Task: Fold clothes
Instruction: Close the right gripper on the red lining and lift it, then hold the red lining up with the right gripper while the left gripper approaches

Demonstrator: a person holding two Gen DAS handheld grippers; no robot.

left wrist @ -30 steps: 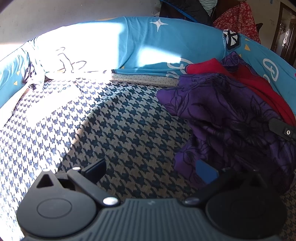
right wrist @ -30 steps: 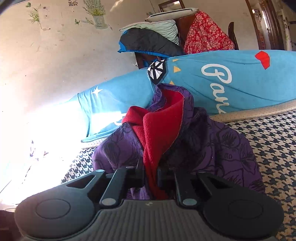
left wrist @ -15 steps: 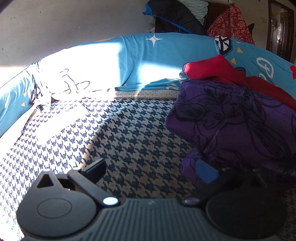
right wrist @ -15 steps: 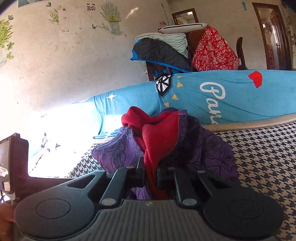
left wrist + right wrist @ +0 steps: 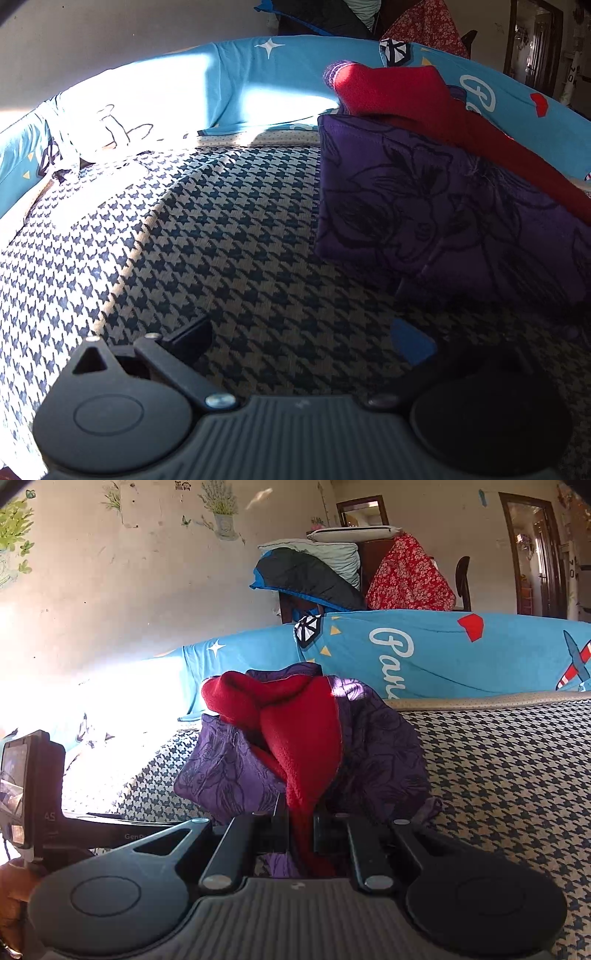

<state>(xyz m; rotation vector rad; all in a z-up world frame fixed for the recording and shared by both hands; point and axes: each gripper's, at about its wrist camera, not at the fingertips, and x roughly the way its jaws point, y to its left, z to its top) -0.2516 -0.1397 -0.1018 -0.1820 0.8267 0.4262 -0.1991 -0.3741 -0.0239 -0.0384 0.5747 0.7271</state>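
The right gripper (image 5: 299, 825) is pinching the red fleece lining of a purple floral garment (image 5: 380, 753), which is bunching in a heap at the centre of the right wrist view, resting on the houndstooth mattress (image 5: 517, 760). Only a narrow strip of the lining is sitting between the closed jaws, so the cloth is likely to slip out if the hand pulls hard, and the heavy purple shell could drag the grip loose.

The left gripper (image 5: 306, 336) is hovering with its jaws spread and nothing between them, at the lower middle of the left wrist view, near the garment's lower edge (image 5: 406, 206). Its right finger is lying in deep shadow, so a grab there is risking a miss.

A blue printed bolster (image 5: 461, 653) is running along the back, just beyond the garment, limiting room to spread it. Harsh sunlight at the left is washing out that part of the mattress.
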